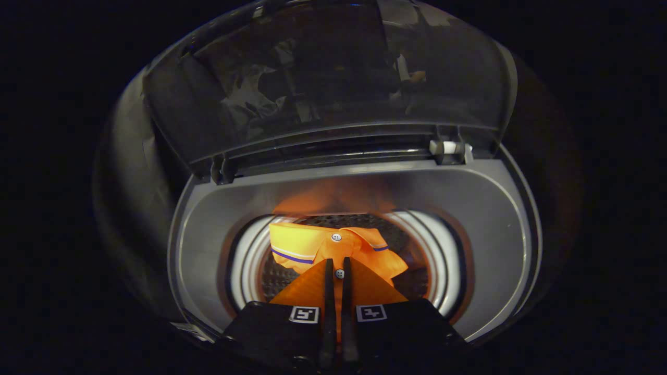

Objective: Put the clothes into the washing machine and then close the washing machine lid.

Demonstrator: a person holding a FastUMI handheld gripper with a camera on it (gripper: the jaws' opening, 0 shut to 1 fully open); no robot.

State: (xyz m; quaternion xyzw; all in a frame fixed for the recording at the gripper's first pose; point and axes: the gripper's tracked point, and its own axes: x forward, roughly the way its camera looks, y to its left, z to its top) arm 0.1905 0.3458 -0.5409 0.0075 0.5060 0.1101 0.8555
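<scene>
- My gripper sits at the bottom centre of the frame, its two fingers drawn nearly together with a thin strip of orange cloth pinched between them; I judge them clamped on the shirt.
- The shirt spreads from between my fingers to just ahead of them: the buttoned placket runs along the gap, and the collar with its blue stripe fans out beyond the tips, left and right of centre.
- It hangs over the mouth of the drum, whose perforated wall shows dark behind the cloth, ringed by bright steel.
- The grey washer top surrounds the opening.
- The lid stands raised across the upper half of the frame, hinged at the back.
- Progress as I judge it: the shirt is over the drum but not let go; releasing it, then shutting the lid, are left.
</scene>
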